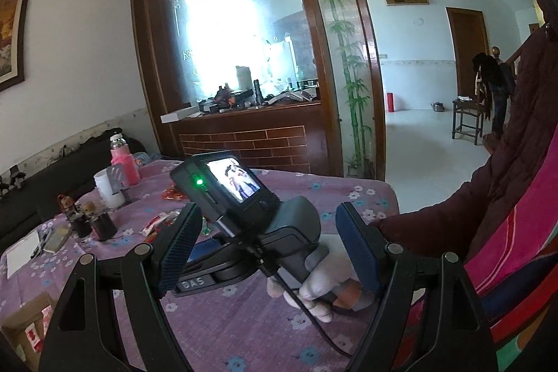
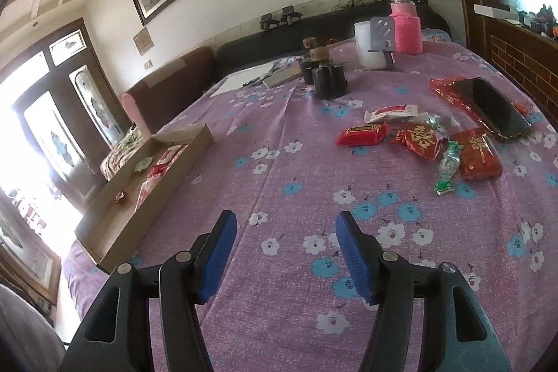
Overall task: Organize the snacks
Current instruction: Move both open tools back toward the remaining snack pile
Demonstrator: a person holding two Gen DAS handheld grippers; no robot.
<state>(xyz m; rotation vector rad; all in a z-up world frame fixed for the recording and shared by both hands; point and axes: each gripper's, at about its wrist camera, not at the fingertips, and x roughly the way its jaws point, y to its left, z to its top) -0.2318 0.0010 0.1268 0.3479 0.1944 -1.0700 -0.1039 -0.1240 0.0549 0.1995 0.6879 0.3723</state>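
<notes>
Several red-wrapped snacks [image 2: 362,134] and a green-wrapped candy [image 2: 448,168] lie loose on the purple flowered tablecloth [image 2: 279,183], right of centre. A shallow cardboard box [image 2: 115,211] at the table's left edge holds a few snacks. My right gripper [image 2: 286,253] is open and empty, low over the cloth between the box and the loose snacks. My left gripper [image 1: 268,253] is open and empty; between its fingers I see the right gripper's camera body [image 1: 240,194] and a gloved hand [image 1: 317,281]. The box corner also shows in the left wrist view [image 1: 24,330].
A black phone [image 2: 491,107] lies on a red packet at the right. Dark canisters [image 2: 329,79], a white cup [image 2: 369,47], a pink bottle [image 2: 406,27], paper and a pen stand at the back. A dark sofa runs behind the table.
</notes>
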